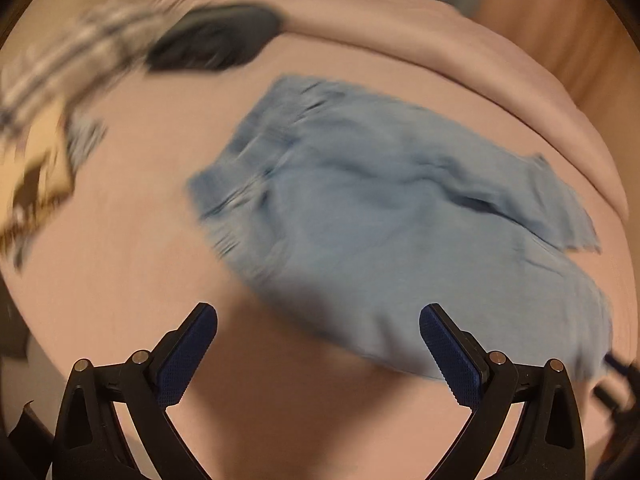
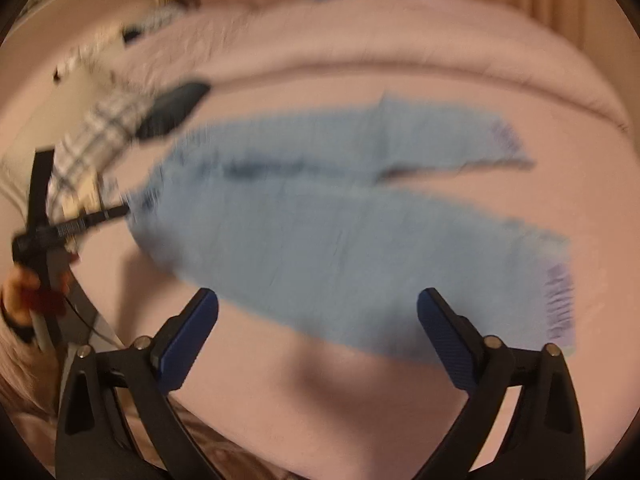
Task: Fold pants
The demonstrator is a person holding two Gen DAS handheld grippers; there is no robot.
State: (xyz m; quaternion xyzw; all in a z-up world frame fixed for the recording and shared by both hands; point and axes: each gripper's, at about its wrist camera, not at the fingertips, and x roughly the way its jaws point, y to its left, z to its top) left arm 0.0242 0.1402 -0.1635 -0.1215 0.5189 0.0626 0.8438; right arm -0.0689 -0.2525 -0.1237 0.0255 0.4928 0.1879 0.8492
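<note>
Item: light blue denim pants (image 2: 320,216), one pair, lying flat on the pink bedsheet (image 2: 500,380) of the bed. Long axis runs left to right across the right wrist view. Waistband end points left, toward the dark oval cushion (image 2: 172,110); the two frayed hems point right. Legs lie side by side, splayed a little apart at the hems, the farther leg nearer the folded pink blanket (image 2: 360,44).

Item: plaid cloth (image 2: 96,132), grey and white, heaped just left of the cushion, beyond the waistband.

Item: my left gripper (image 1: 318,344), black frame with blue ribbed pads. Fingers wide, nothing between them, above the sheet at the near edge of the pants.

Item: my right gripper (image 2: 318,332), same make. Fingers spread wide, nothing gripped, poised over the near leg's lower edge.

Both views are motion-blurred; fabric detail unreadable.
</note>
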